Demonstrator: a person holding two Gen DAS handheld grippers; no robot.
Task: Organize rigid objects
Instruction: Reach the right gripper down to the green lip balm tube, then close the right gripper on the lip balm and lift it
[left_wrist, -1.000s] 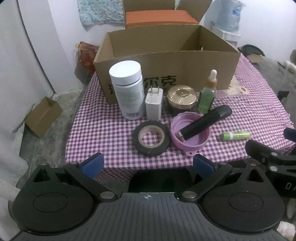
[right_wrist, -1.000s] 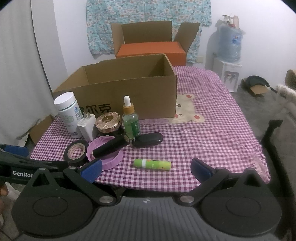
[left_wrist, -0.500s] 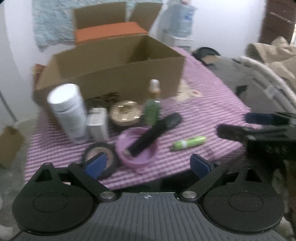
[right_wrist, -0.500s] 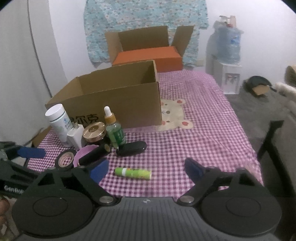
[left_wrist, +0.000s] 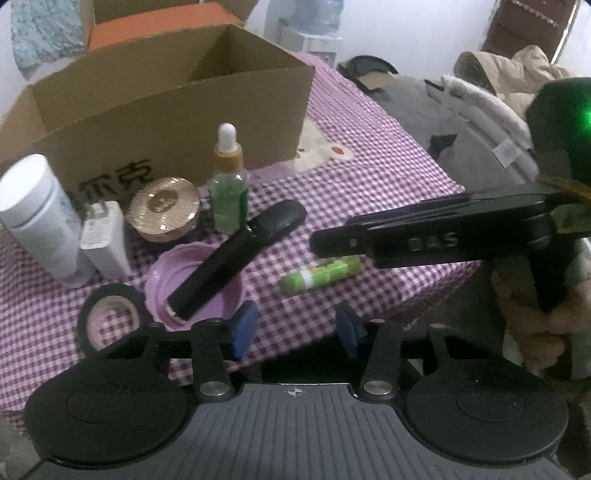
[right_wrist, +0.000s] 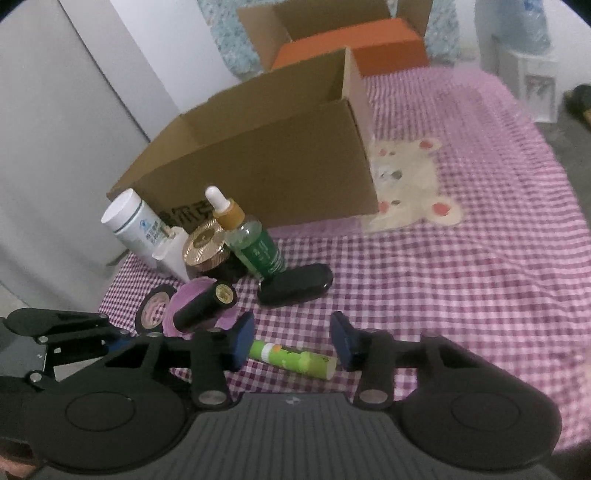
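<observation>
Our right gripper (right_wrist: 291, 338) has just been closing; its jaws stand apart above the green tube (right_wrist: 291, 359), not pressing it. Our left gripper (left_wrist: 293, 328), also narrowing, holds nothing, near the purple lid (left_wrist: 192, 284). The cardboard box (right_wrist: 266, 173) stands behind the tube.

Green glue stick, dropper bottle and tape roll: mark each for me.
Green glue stick (right_wrist: 291, 357), right wrist view, middle of its barrel.
Dropper bottle (left_wrist: 228, 201), left wrist view, green glass body.
Tape roll (left_wrist: 86, 320), left wrist view, black outer ring.
</observation>
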